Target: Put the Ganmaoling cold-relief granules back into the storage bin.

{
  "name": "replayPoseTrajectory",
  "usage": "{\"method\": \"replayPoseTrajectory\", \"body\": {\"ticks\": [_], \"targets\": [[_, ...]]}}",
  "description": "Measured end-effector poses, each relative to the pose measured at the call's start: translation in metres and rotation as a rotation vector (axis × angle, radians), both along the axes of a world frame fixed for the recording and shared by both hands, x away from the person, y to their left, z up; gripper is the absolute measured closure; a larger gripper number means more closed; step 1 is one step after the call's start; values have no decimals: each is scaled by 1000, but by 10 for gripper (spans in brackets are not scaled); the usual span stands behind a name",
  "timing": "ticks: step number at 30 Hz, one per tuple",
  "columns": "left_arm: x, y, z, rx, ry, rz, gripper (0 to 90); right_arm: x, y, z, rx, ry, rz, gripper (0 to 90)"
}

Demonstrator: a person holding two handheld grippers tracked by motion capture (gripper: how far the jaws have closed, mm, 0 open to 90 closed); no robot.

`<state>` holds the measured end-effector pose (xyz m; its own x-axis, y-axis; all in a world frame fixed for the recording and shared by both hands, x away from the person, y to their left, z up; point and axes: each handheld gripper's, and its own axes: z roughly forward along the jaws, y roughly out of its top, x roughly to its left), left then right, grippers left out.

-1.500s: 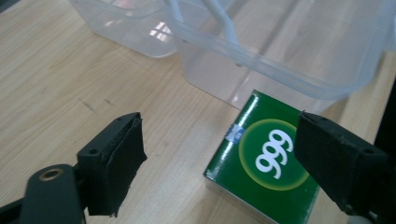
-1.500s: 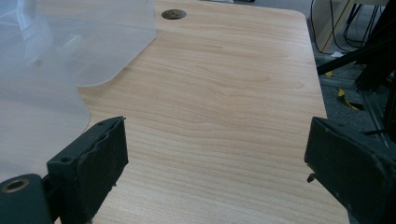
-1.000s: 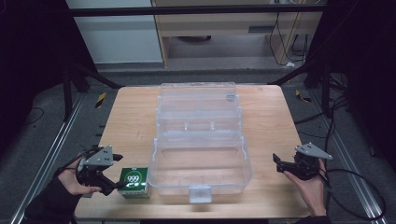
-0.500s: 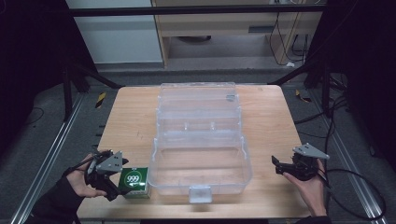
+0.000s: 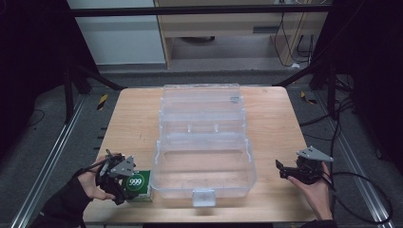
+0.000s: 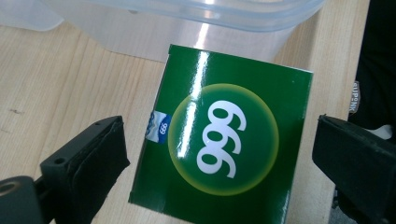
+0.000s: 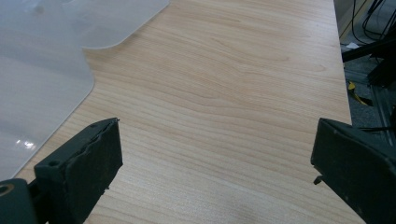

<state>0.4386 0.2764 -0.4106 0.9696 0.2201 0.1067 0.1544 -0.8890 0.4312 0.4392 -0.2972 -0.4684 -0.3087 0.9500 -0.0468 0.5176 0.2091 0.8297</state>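
A green box marked 999 (image 5: 137, 184) (image 6: 219, 149) lies flat on the wooden table (image 5: 133, 123), touching the front left corner of a clear plastic case (image 5: 203, 156) that stands with its lid swung back. My left gripper (image 5: 124, 186) (image 6: 219, 175) hovers just above the box, open, with one jaw on each side of it and neither touching. My right gripper (image 5: 282, 169) (image 7: 215, 168) is open over bare wood at the table's front right, a short way right of the case (image 7: 42, 70), with nothing between its jaws.
The case takes up the middle of the table, its white latch (image 5: 203, 196) facing the front edge. Bare wood lies to the left and right of it. Dark frame rails (image 5: 62, 142) and cables (image 5: 351, 185) run beside the table on the floor.
My left gripper has moved right and come down over the green box, which now sits between its jaws. The right gripper has barely shifted.
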Motion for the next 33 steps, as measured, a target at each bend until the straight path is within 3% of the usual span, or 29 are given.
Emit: {"method": "replayPoseTrajectory", "body": {"ticks": [16,33], "targets": [[11,-5,-24,50,71,-18,40,1,3,-4,-22,15,22,21],[10,-5,-24,51,86,-13,133,3,4,-9,-35,48,32,22]]}}
